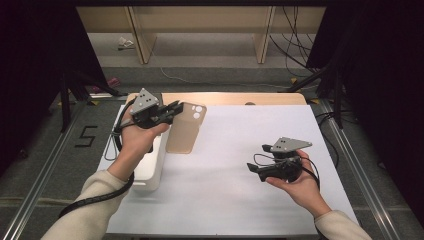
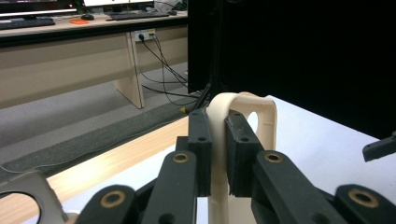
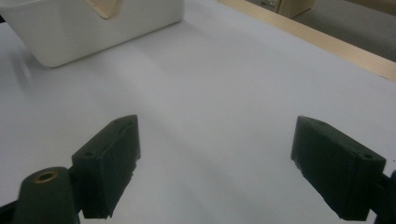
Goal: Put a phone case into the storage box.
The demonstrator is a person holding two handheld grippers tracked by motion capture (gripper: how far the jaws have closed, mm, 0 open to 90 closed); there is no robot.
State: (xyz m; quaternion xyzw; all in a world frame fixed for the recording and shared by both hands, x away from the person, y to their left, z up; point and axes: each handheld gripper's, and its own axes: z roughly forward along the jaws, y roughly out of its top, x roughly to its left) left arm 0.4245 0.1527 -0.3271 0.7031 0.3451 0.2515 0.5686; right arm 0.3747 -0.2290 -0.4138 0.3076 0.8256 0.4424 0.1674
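A beige phone case (image 1: 186, 128) hangs tilted in the air above the table's left part, and my left gripper (image 1: 176, 107) is shut on its upper left edge. In the left gripper view the two black pads (image 2: 238, 154) clamp the cream edge of the case (image 2: 243, 105), whose camera cut-out faces away. My right gripper (image 1: 251, 168) is held low over the white table sheet (image 1: 230, 150) at the right, jaws wide open and pointing left. Its pads (image 3: 109, 163) stand far apart with only bare white sheet between them.
A white rectangular bin (image 1: 150, 167) stands at the table's left edge, under my left forearm; its wall (image 3: 93, 32) rises ahead in the right gripper view. The wooden table rim (image 1: 235, 98) runs along the far side. Black curtains and metal rails flank the table.
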